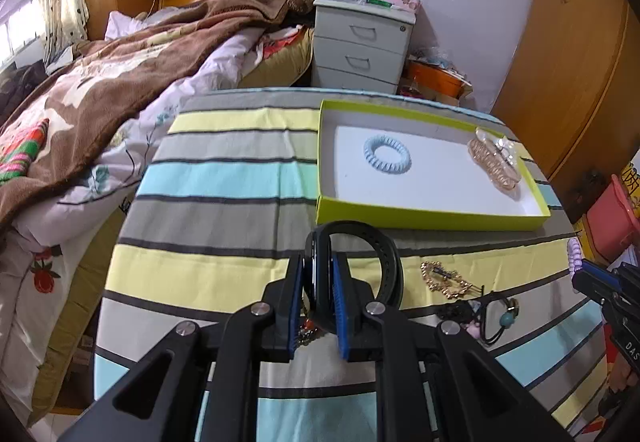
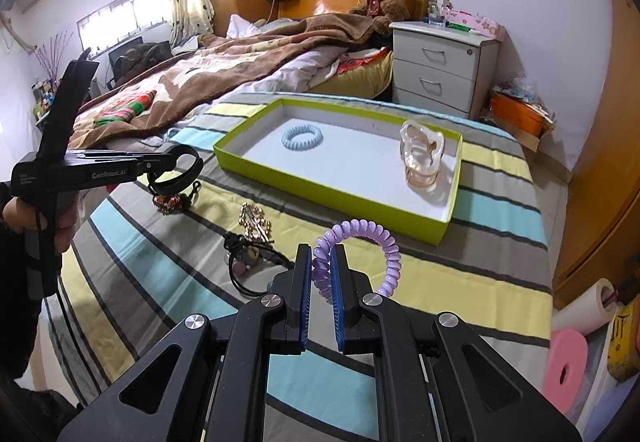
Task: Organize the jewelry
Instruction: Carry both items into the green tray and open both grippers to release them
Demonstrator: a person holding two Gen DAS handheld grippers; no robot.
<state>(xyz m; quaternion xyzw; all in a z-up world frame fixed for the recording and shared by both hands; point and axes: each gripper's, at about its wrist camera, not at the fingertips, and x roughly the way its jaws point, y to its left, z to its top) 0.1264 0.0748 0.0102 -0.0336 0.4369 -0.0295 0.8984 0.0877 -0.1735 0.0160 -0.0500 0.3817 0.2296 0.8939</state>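
My left gripper (image 1: 318, 266) is shut on a black wristband (image 1: 384, 262) and holds it above the striped cloth; it also shows in the right wrist view (image 2: 176, 166). My right gripper (image 2: 320, 258) is shut on a purple spiral hair tie (image 2: 378, 242), in front of the green tray (image 2: 332, 198). The tray (image 1: 420, 218) holds a blue spiral hair tie (image 1: 387, 154) and a clear pinkish hair claw (image 2: 420, 156). On the cloth lie a gold hair clip (image 1: 444, 278), a black cord bracelet with beads (image 1: 496, 316) and a red beaded charm (image 2: 170, 202).
The striped cloth (image 1: 224, 178) covers the table. A bed with a brown blanket (image 1: 120, 82) lies left. A white drawer unit (image 1: 360, 46) stands behind the table. Wooden wardrobes (image 1: 568, 62) stand right. A pink foam roll (image 2: 566, 370) is at the lower right.
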